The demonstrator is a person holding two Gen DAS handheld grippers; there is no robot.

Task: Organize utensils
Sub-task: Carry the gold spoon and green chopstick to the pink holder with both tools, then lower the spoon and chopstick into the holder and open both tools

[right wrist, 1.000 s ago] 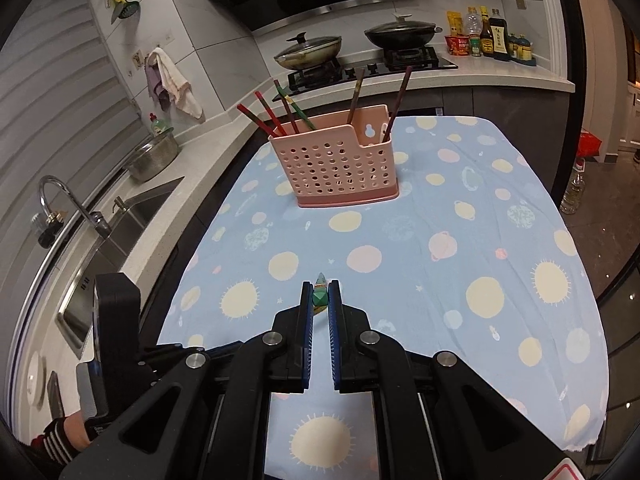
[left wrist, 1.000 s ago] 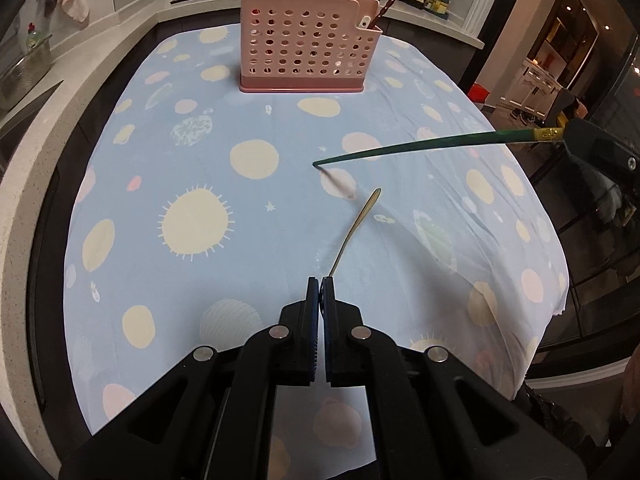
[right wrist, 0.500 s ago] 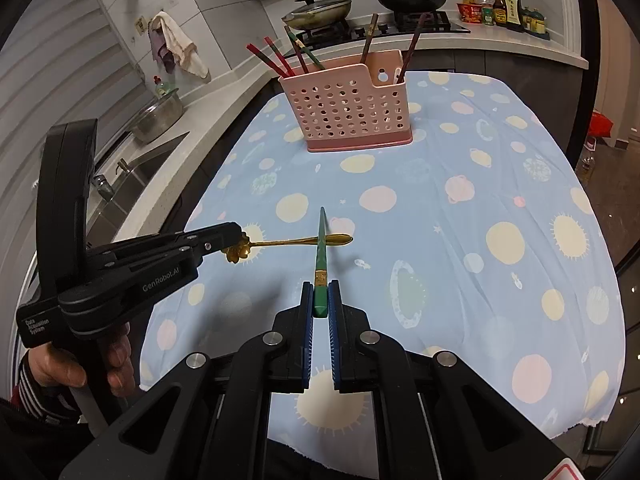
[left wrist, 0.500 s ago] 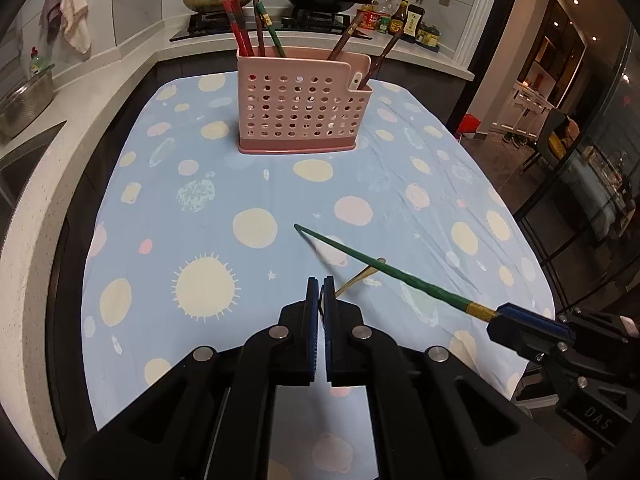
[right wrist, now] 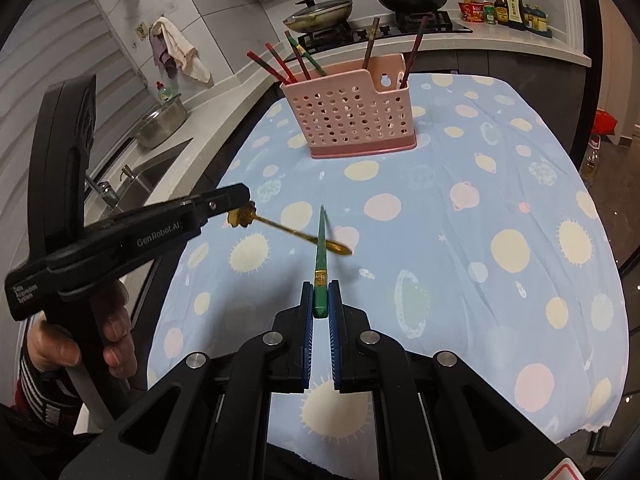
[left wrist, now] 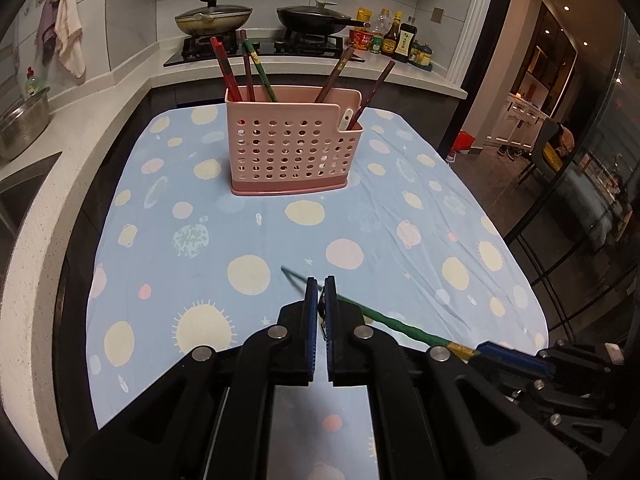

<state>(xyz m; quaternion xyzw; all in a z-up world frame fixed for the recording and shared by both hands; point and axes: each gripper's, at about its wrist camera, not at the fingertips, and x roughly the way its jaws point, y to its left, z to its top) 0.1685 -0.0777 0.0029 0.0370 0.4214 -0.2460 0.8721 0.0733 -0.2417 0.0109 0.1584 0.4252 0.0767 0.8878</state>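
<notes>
Green chopstick (right wrist: 321, 257), gold-banded, is pinched by its butt in the right gripper (right wrist: 320, 307) above the planet-print tablecloth (right wrist: 460, 248); its tip blurs. The left gripper (right wrist: 245, 205), marked "GenRobot.AI", clamps a gold spoon (right wrist: 292, 231) by its flower end, largely hidden in the left wrist view. The pink utensil holder (left wrist: 294, 150) stands well beyond.

Both fisheye views are dim and warm-toned, with the patterned cloth on the desk (left wrist: 248, 240) evenly lit from overhead and small ceiling spots (left wrist: 566, 8) glowing in the dark room at about 2 o'clock in the left wrist view. Straight lines bow hard toward the rims, where black vignetting closes in. The green chopstick (right wrist: 321, 236) tip and golden spoon (right wrist: 296, 234) are smeared by motion blur, while the black fingers (right wrist: 306, 316) at 6 o'clock stay sharp.
</notes>
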